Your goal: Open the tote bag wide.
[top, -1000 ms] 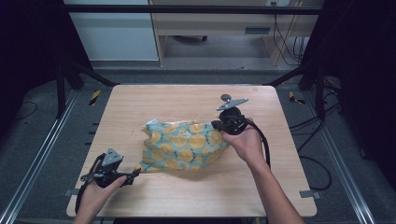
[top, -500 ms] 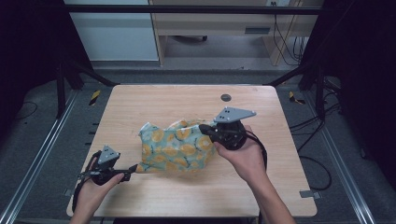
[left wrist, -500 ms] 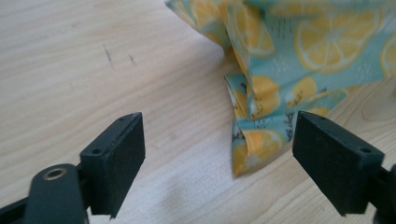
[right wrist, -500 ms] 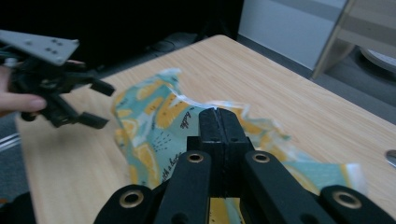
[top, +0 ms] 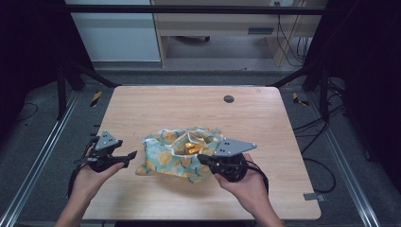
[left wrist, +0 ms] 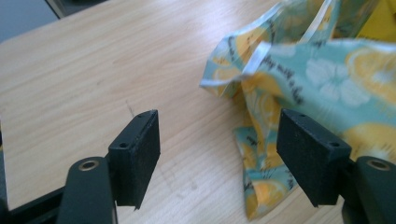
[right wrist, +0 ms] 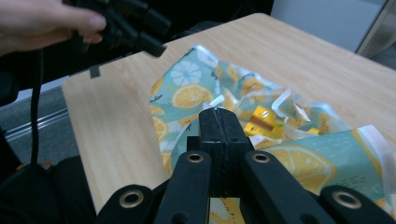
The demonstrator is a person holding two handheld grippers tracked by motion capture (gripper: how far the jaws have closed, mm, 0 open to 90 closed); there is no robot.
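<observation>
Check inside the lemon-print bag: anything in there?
The lemon-print bag gapes at the top, and something yellow-orange shows inside the opening. What it is, and anything lower down, is covered by the crumpled bag walls.

A pale wooden table top (top: 156,113) sits on a grey floor (top: 33,142). Behind it stand a white cabinet panel (top: 113,38) and a light wooden desk (top: 213,23). Black cables (top: 288,42) hang at right. The room's edges are dark.

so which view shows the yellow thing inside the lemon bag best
The right gripper view: the yellow thing sits close and sharp inside the lemon bag. The high view shows it small; the left gripper view catches a yellow edge.
</observation>
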